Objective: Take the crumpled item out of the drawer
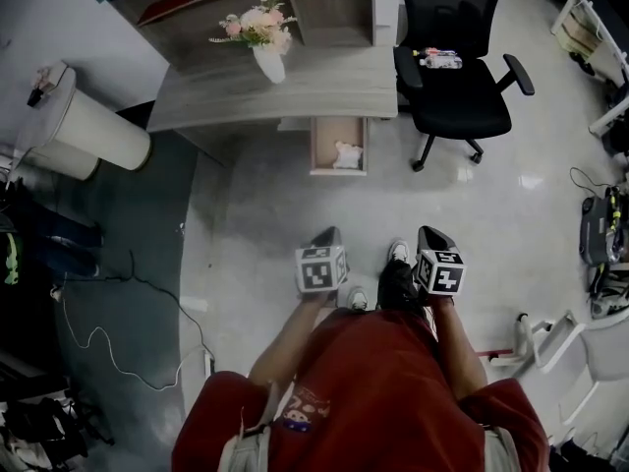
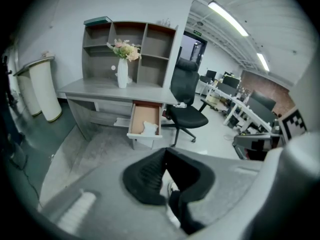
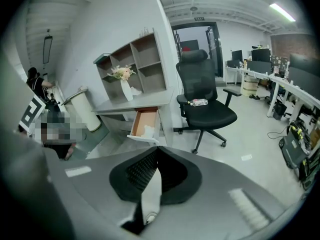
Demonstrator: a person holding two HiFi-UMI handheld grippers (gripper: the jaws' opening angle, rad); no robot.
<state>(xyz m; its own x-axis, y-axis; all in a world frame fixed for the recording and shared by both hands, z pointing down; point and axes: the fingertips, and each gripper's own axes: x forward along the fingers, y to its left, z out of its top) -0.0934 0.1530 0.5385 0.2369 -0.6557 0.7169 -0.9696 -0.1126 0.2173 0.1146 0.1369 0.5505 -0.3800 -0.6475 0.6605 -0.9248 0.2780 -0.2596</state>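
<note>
The drawer (image 1: 339,144) stands pulled out from under the grey desk (image 1: 314,91), and a crumpled white item (image 1: 347,155) lies in its front right part. Both grippers are held close to my body, well short of the drawer. My left gripper (image 1: 327,234) has its jaws shut with nothing between them, and so does my right gripper (image 1: 432,232). In the left gripper view the gripper (image 2: 165,151) points toward the drawer (image 2: 145,120) and the crumpled item (image 2: 149,128). The right gripper view shows that gripper (image 3: 157,149) below the drawer (image 3: 144,123) and the item (image 3: 148,131).
A black office chair (image 1: 452,87) with a bottle (image 1: 439,59) on its seat stands right of the drawer. A white vase of flowers (image 1: 265,52) sits on the desk. A white bin (image 1: 84,126) is at the left, and cables (image 1: 108,332) trail over the floor.
</note>
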